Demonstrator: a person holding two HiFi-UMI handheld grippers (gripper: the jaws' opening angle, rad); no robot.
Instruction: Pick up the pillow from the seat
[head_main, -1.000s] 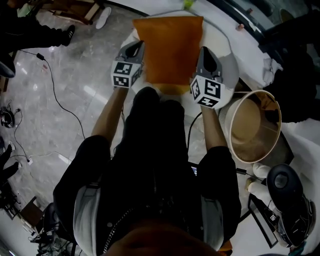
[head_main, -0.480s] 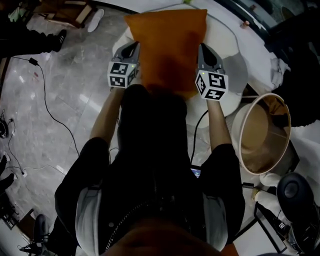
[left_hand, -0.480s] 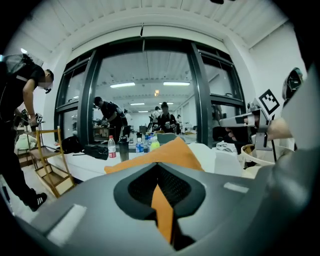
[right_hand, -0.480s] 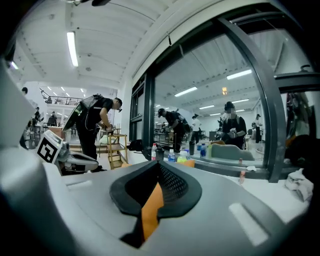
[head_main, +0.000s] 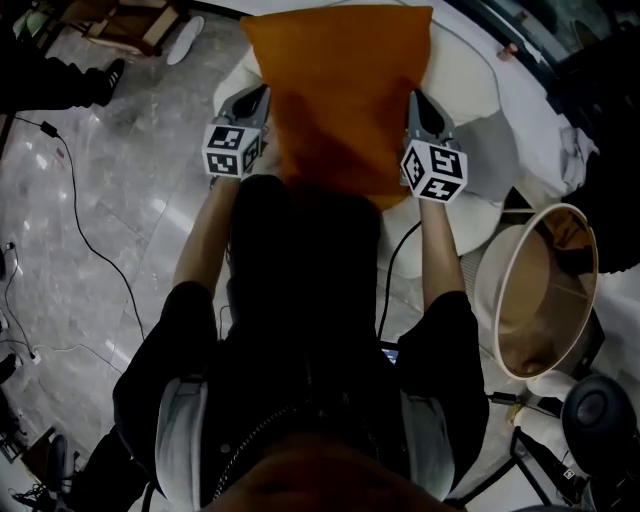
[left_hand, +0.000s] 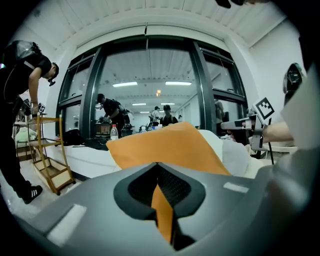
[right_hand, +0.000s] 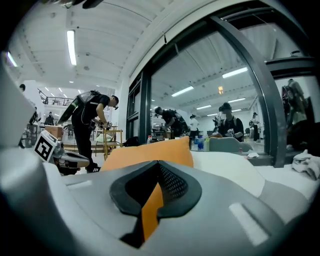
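Observation:
An orange pillow (head_main: 340, 90) hangs above the white round seat (head_main: 470, 80), held by its two side edges. My left gripper (head_main: 258, 98) is shut on its left edge and my right gripper (head_main: 415, 102) is shut on its right edge. In the left gripper view a strip of orange pillow (left_hand: 164, 212) is pinched between the jaws, and the rest of the pillow (left_hand: 165, 147) spreads beyond them. The right gripper view shows the same: an orange strip (right_hand: 150, 210) clamped in the jaws, with the pillow (right_hand: 150, 152) stretching away to the left.
A large round beige bin (head_main: 535, 290) stands at the right, close to my right arm. A grey cushion (head_main: 490, 150) lies on the seat's right side. Cables (head_main: 95, 220) run over the marble floor on the left. People stand at a wooden rack (left_hand: 45, 150) farther off.
The pillow has risen off the seat with both grippers, and now looks larger and closer to the head camera. Both grippers have kept their hold on its edges.

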